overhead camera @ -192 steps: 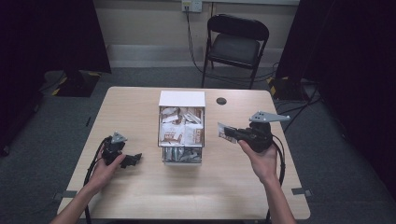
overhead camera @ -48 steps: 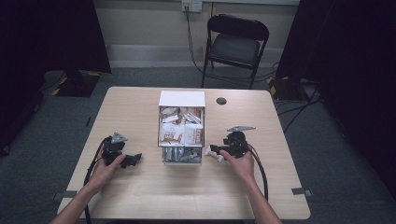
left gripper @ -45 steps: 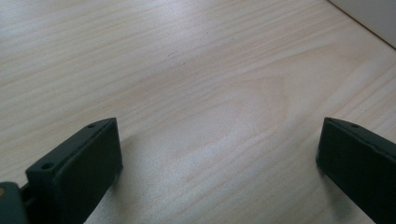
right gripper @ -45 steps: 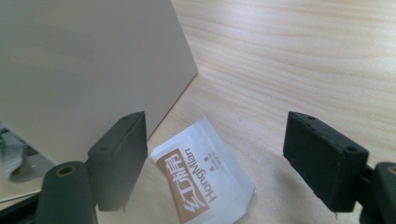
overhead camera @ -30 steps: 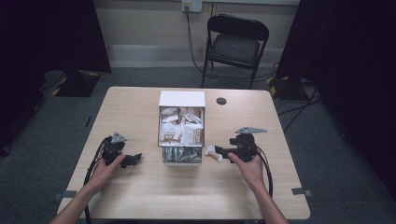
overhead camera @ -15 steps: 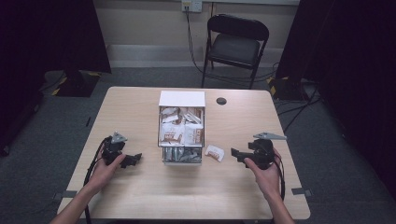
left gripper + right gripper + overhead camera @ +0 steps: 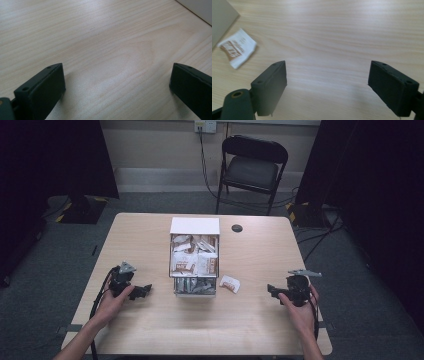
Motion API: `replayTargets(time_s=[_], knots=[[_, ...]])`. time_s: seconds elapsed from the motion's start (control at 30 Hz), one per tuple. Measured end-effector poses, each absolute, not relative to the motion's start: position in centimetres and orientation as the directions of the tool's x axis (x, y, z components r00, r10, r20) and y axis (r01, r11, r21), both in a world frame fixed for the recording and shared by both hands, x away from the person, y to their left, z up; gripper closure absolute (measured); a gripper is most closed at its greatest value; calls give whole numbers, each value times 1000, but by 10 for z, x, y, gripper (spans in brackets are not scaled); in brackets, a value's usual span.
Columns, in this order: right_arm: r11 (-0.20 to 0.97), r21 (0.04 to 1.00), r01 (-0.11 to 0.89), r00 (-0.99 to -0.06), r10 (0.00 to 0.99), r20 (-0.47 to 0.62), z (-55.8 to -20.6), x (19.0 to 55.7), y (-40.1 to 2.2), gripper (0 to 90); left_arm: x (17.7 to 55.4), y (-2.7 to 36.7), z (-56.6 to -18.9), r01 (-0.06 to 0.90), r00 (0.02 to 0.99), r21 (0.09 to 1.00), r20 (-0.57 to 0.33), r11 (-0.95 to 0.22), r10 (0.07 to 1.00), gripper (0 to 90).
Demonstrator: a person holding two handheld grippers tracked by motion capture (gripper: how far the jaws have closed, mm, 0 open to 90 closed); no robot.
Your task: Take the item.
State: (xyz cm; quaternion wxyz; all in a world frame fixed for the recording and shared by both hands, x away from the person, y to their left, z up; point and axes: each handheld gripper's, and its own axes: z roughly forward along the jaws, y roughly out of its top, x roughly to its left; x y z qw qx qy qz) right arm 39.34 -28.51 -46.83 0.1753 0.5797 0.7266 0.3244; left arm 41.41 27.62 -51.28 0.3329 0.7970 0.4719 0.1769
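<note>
Table (image 7: pixel 260 330) bare btwn packet (image 7: pixel 230 283) & right hand-held gripper (image 7: pixel 271 290), jaws wide, w/ nothing.

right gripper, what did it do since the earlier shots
The right gripper carried a small packet from above the box down to the table, let it go beside the box, then drew back toward the table's right edge, jaws open. The left gripper and box stayed put.

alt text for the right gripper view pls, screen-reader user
Two black gripper jaws stand wide apart, empty, over a pale wood-grain table. A small white sachet with brown print lies flat on the table beyond the left jaw, apart from it, and the corner of a pale box shows at the upper left.
</note>
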Motion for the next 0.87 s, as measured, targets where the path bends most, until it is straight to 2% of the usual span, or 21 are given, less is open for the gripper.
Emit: replayTargets(time_s=[0.23,0.5,0.57,0.87], knots=[[82,630,772,-167,983,76,-487,396,-298,149,413,276,-513,634,489,698,-29,-332,872,0],[85,680,729,-104,994,-13,-498,388,-286,116,412,276,-513,636,482,701,-35,-322,876,0],[80,706,703,-102,995,-11,-502,385,-284,104,412,276,-513,636,482,701,-35,-322,876,0],[81,707,702,-102,995,-13,-502,385,-284,104,412,276,-513,637,484,700,-37,-323,874,0]])
